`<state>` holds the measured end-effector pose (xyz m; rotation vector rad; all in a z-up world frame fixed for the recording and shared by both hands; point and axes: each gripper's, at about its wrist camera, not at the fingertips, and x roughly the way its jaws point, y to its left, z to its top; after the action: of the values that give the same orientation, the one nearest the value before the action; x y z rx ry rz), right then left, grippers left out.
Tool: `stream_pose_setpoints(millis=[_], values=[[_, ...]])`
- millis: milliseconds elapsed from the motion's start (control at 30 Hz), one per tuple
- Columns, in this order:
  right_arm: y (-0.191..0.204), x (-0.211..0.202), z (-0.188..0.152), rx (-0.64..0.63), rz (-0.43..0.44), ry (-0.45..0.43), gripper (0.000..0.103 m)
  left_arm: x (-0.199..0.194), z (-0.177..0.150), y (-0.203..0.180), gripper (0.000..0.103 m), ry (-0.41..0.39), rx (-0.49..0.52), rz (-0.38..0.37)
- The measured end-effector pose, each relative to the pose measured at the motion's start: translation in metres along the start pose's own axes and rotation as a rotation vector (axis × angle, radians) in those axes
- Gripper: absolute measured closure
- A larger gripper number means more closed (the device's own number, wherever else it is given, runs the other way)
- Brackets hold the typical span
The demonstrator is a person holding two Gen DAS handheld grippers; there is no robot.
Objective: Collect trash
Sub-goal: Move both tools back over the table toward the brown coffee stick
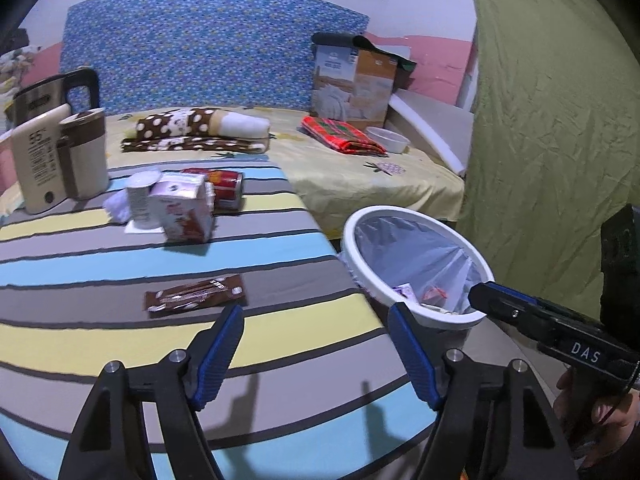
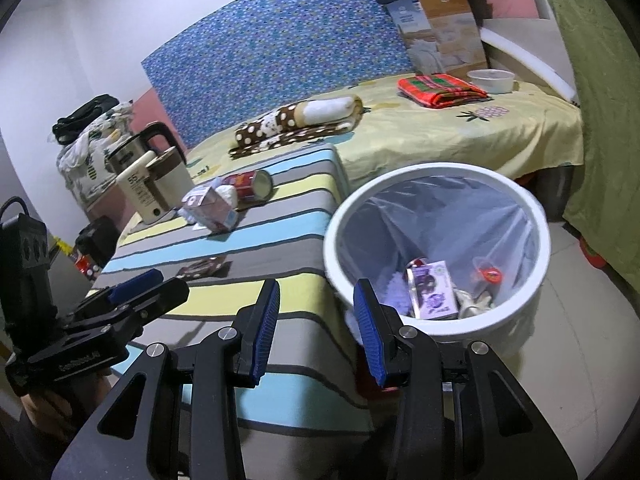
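Nearest the left wrist camera, the left gripper [image 1: 316,320] hangs over the near edge of the striped cloth [image 1: 120,264] with its blue-padded jaws spread wide and nothing between them. Just beyond its fingertips a brown snack wrapper [image 1: 195,293] lies flat on the cloth, close to the near edge and clear of the pads.

Farther back, toward the far edge of the cloth, stands a cluster of trash: a pink carton [image 1: 186,210] upright, a white cup [image 1: 141,200] touching its left side, and a red can [image 1: 226,189] lying on its side behind them. Something white and crumpled sits by the cup, perhaps a tissue, though blur hides the detail. At the far left corner stand a cream jug [image 1: 82,152] and a steel kettle [image 1: 52,96].

Beside the right edge of the cloth, on the floor, stands the white bin [image 2: 536,280], lined with a clear bag. A small purple-printed box [image 2: 434,290] and other scraps lie at its bottom.

From the right wrist view, the right gripper [image 2: 318,312] hovers at the bin's near rim, jaws partly apart and holding nothing. A hand [image 1: 592,412] holds its grip in the left view.
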<state>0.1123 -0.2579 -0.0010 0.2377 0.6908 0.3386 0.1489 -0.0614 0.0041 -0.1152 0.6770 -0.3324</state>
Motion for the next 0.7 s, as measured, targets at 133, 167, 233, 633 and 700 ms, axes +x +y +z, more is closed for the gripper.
stream_pose_setpoints(millis=[133, 167, 233, 633, 700], values=[[0.011, 0.003, -0.001, -0.019, 0.025, 0.016, 0.062, -0.007, -0.004, 0.011, 0.031, -0.002, -0.017, 0.031], [0.014, 0.005, -0.001, -0.023, 0.031, 0.023, 0.062, -0.007, -0.005, 0.012, 0.031, -0.003, -0.020, 0.033], [0.019, 0.009, -0.001, -0.038, 0.033, 0.035, 0.062, -0.010, -0.006, 0.016, 0.031, -0.007, -0.024, 0.046], [0.039, 0.027, 0.002, -0.080, 0.061, 0.073, 0.062, -0.017, -0.004, 0.053, 0.031, -0.026, -0.083, 0.112], [0.042, 0.030, 0.003, -0.089, 0.067, 0.081, 0.062, -0.019, -0.004, 0.059, 0.031, -0.029, -0.087, 0.121]])
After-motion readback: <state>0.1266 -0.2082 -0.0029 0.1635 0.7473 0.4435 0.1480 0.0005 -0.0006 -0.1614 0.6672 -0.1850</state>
